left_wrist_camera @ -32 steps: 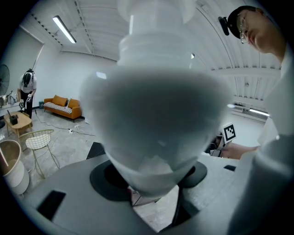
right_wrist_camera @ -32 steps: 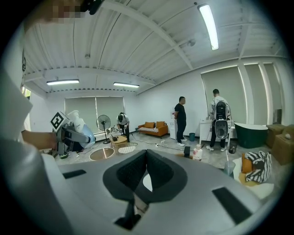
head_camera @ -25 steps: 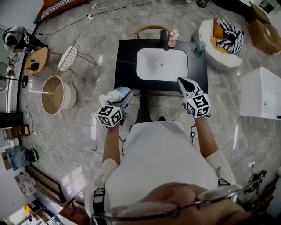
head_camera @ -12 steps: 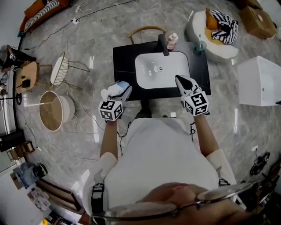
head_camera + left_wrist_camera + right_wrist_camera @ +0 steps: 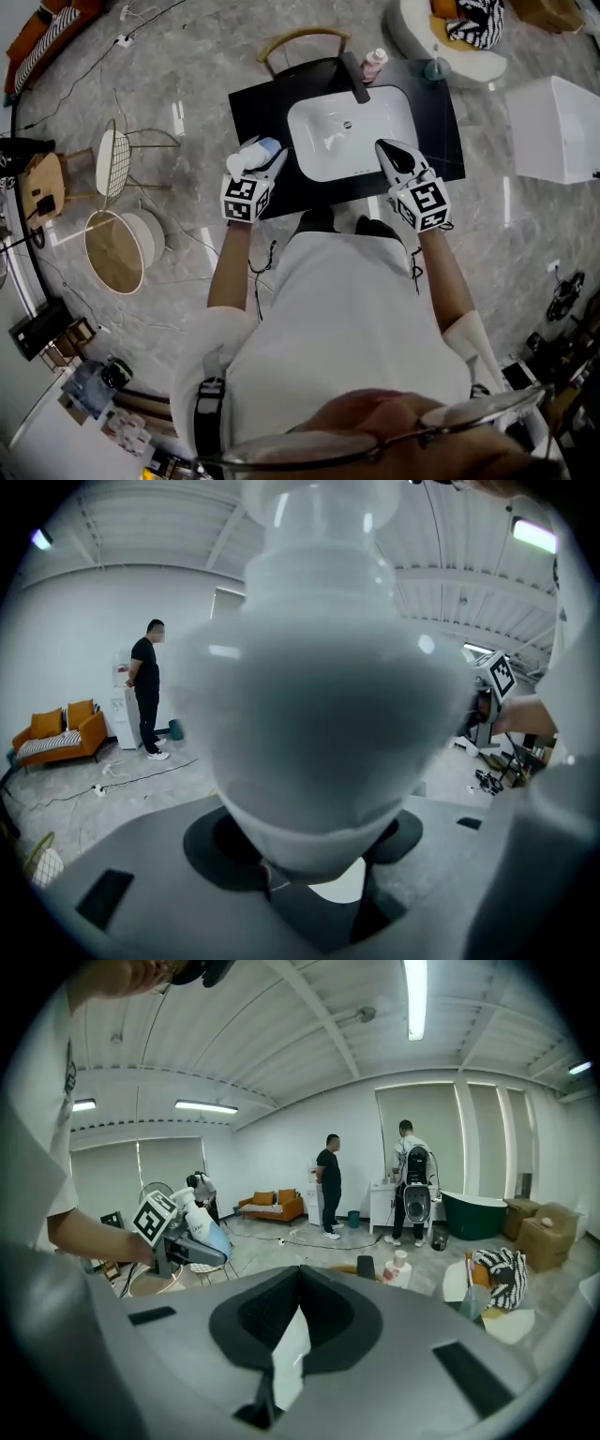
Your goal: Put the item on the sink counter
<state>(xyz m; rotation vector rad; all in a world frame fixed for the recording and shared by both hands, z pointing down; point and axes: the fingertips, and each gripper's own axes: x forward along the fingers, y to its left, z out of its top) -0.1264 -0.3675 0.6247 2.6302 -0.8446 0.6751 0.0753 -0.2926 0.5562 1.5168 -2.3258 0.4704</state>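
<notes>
Studio hall staged with sink counter point(image 5: 261, 112), bathtub point(image 5: 478, 1213), sofa point(image 5: 270, 1203).

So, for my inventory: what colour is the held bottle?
Bottle: white and light blue, best in right gripper view.

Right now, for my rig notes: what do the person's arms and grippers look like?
The left gripper and right gripper are pale grey with dark-lined jaws; each carries a white cube with black square markers. The shirt is white, short-sleeved.
</notes>
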